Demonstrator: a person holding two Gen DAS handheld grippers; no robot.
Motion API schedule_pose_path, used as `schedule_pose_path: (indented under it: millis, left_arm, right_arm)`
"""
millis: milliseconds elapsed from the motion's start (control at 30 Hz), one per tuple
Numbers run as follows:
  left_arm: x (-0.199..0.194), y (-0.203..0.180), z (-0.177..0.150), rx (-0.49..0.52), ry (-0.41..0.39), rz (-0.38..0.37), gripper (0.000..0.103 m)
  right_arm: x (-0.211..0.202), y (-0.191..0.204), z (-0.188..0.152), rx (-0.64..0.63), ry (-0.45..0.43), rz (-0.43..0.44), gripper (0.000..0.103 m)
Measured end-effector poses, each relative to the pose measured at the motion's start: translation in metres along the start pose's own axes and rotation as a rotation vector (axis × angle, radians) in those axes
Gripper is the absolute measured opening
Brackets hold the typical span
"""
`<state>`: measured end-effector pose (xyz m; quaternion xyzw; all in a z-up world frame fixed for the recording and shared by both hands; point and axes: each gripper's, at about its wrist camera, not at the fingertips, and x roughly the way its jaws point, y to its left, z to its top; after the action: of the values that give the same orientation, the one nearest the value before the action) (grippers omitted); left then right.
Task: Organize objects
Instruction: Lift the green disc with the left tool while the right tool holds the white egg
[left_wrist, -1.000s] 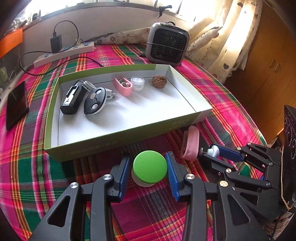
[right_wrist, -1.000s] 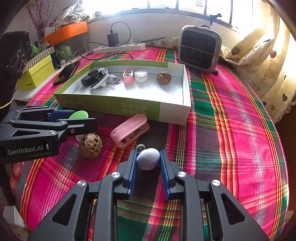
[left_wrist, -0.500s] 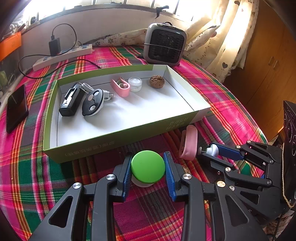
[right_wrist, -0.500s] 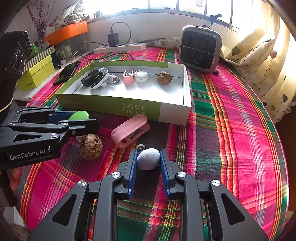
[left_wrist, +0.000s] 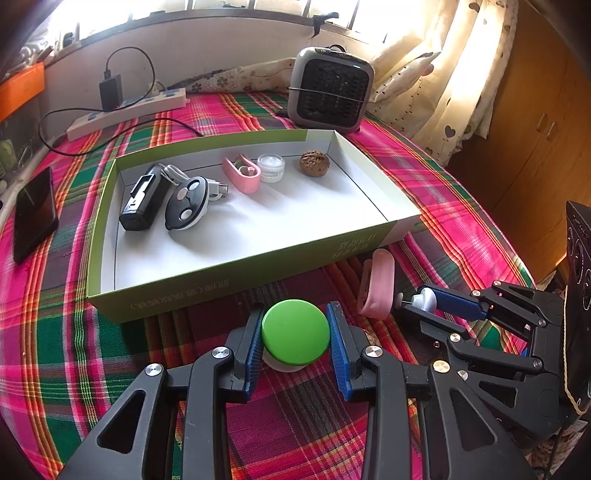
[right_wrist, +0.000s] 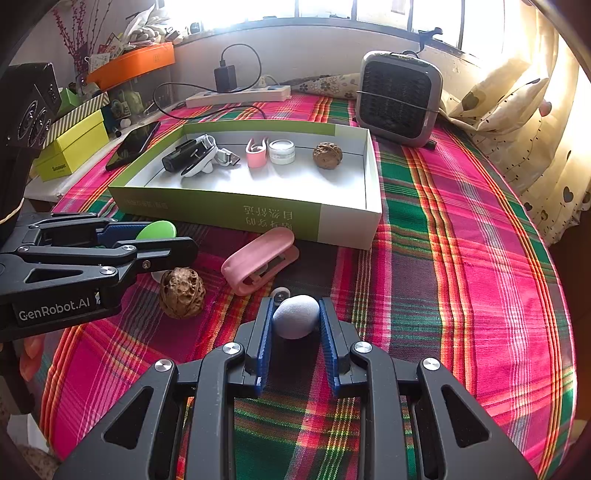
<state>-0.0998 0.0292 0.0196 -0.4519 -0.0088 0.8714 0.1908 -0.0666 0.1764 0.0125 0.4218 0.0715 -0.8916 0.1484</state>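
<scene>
My left gripper (left_wrist: 295, 332) is shut on a small jar with a green lid (left_wrist: 295, 331), held just above the plaid cloth in front of the green box (left_wrist: 236, 280). It also shows in the right wrist view (right_wrist: 155, 230). My right gripper (right_wrist: 295, 317) is shut on a pale bluish egg-shaped piece (right_wrist: 296, 316) with a small wheel-like end (right_wrist: 279, 294). A pink clip case (right_wrist: 258, 258) and a walnut (right_wrist: 182, 291) lie on the cloth between the grippers. The box holds a black device (left_wrist: 142, 199), a round remote (left_wrist: 186, 206), a pink case (left_wrist: 242, 173), a clear jar (left_wrist: 271, 168) and a walnut (left_wrist: 314, 163).
A grey fan heater (left_wrist: 330, 94) stands behind the box. A power strip with charger (left_wrist: 125, 110) lies at the back left, a phone (left_wrist: 33, 214) at the left edge. Yellow boxes (right_wrist: 74, 144) stand off the table's left. Curtains (right_wrist: 535, 110) hang at the right.
The left gripper has closed on the green-lidded jar and lifted it slightly toward the box. The right gripper and its egg-shaped piece have stayed put.
</scene>
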Motion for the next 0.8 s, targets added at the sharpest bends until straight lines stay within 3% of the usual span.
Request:
schedule_pose_path:
  millis: [800]
  left_arm:
    - [-0.0081,0.0000,0.0002,-0.006,-0.021,0.001,0.030]
  right_arm:
    - [-0.0040,0.0002,-0.0009,0.015,-0.006,0.016,0.025]
